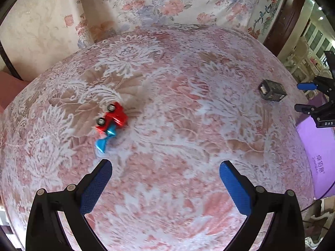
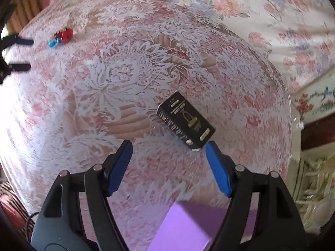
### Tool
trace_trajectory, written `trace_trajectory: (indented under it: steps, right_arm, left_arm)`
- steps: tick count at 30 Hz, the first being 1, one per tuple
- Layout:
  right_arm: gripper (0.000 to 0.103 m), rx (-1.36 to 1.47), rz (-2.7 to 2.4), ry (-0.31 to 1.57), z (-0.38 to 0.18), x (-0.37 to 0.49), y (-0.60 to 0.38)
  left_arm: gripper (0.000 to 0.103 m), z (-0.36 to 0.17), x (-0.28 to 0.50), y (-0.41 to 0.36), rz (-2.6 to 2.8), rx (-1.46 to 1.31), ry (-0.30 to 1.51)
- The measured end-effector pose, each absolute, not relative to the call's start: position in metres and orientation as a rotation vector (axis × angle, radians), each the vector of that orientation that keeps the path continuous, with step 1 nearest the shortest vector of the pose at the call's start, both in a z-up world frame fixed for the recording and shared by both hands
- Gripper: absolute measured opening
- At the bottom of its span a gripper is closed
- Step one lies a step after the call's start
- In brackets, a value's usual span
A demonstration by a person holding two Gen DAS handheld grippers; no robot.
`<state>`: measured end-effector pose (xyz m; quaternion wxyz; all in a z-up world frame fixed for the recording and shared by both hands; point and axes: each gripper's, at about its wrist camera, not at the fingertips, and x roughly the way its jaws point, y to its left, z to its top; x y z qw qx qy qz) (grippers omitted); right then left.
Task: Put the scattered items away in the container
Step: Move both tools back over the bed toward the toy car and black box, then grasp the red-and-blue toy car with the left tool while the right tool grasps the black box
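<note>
Surface: one worktop (image 1: 178, 87) covered with a pink, tan and white lace-patterned cloth, floral and leafy in relief. Behind it I see a cream floral fabric (image 1: 167, 2) with pink and lilac blossoms, a dark wooden frame (image 1: 286, 14) at the right, and pale furniture in a lit room beyond.

Items on the cloth, counted:
- One glossy red toy car with silver wheels (image 1: 113, 118), lying tipped with its wheels showing, on the far left part of the worktop. Touching it, one bright blue plastic piece (image 1: 104, 139); I cannot tell whether it belongs to the car.
- One small black rectangular carton with gold print (image 2: 185, 119), lying flat on the right part, well apart from the car.
- One lilac cardboard container (image 2: 188, 226), matte and boxy, at the near right edge of the worktop.

Tools, counted: two.
- Left gripper (image 1: 165, 167): black frame, blue textured pads, jaws spread wide, holding nothing, near the toy car.
- Right gripper (image 2: 168, 148): same build, jaws spread wide, holding nothing; its right pad sits just beside the carton's near corner, above the lilac container.
</note>
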<state>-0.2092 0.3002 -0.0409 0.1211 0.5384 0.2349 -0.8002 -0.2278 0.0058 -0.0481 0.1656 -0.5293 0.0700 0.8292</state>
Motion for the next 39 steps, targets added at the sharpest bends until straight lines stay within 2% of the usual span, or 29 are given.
trace_trajectory:
  steps: [14,20,23,25,32,36,39]
  right_arm:
    - [0.075,1.591,-2.094,0.989,-0.071,-0.264,0.286]
    - [0.075,1.615,-1.977,1.126,-0.095,-0.278,0.285]
    - [0.075,1.632,-1.921,1.151,-0.108,-0.282,0.285]
    - [0.079,1.609,-1.921,1.141,-0.107,-0.284,0.285]
    - [0.076,1.567,-1.872,1.128,-0.104,-0.281,0.283]
    - [0.073,1.561,-1.861,1.112,-0.101,-0.281,0.284]
    - [0.072,1.559,-1.858,1.112,-0.099,-0.281,0.285]
  left_arm:
    - [0.103,-0.079,-0.282,-0.022,2.357,-1.539,0.340]
    - [0.103,-0.090,-0.302,-0.031,2.332,-1.556,0.323]
    - [0.103,-0.098,-0.312,-0.037,2.329,-1.570,0.325]
    - [0.103,-0.103,-0.317,-0.038,2.309,-1.583,0.315]
    - [0.103,-0.113,-0.326,-0.034,2.323,-1.561,0.354]
    - [0.094,-0.113,-0.327,-0.032,2.318,-1.546,0.357]
    - [0.093,-0.113,-0.327,-0.031,2.314,-1.535,0.360]
